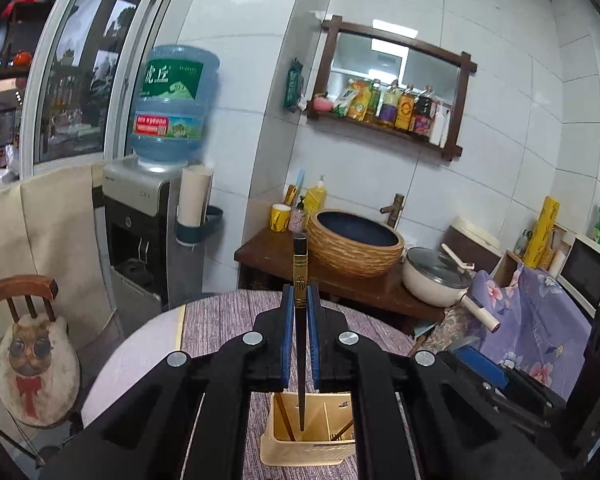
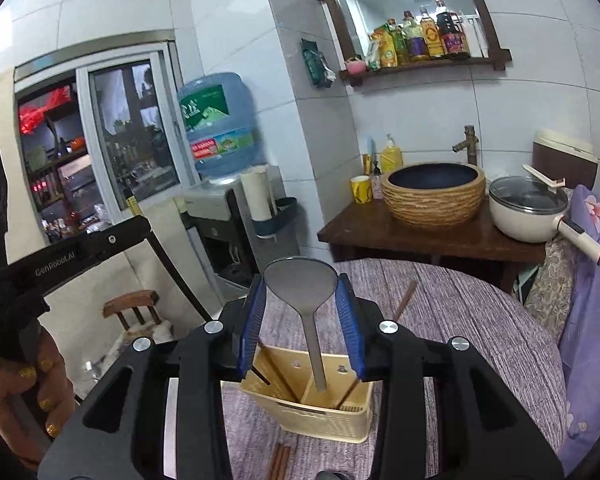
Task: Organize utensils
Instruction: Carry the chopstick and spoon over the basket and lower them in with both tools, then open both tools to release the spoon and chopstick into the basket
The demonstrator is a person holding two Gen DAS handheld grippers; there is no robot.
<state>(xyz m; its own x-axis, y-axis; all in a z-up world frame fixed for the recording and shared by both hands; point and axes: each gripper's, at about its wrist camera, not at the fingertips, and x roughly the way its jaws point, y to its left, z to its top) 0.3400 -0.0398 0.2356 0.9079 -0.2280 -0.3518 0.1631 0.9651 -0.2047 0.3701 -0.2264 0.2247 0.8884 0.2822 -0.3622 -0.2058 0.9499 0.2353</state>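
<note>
My left gripper point(image 1: 300, 300) is shut on a dark chopstick point(image 1: 300, 280) with a gold band. It holds the chopstick upright, tip down in the left compartment of the cream utensil holder point(image 1: 304, 446). My right gripper point(image 2: 302, 288) holds a metal spoon point(image 2: 300, 284) by its bowl, handle down into the right compartment of the cream holder point(image 2: 312, 412). Brown chopsticks point(image 2: 280, 380) lean inside the holder. The left gripper's body point(image 2: 60, 256) shows at the left of the right wrist view.
The holder stands on a round table with a purple cloth point(image 2: 460, 320). A loose brown chopstick point(image 2: 405, 300) lies beyond the holder, and a pair point(image 2: 280, 462) lies in front. Behind are a wooden counter with a basin point(image 2: 434, 192), a pot point(image 2: 528, 208) and a water dispenser point(image 1: 140, 232).
</note>
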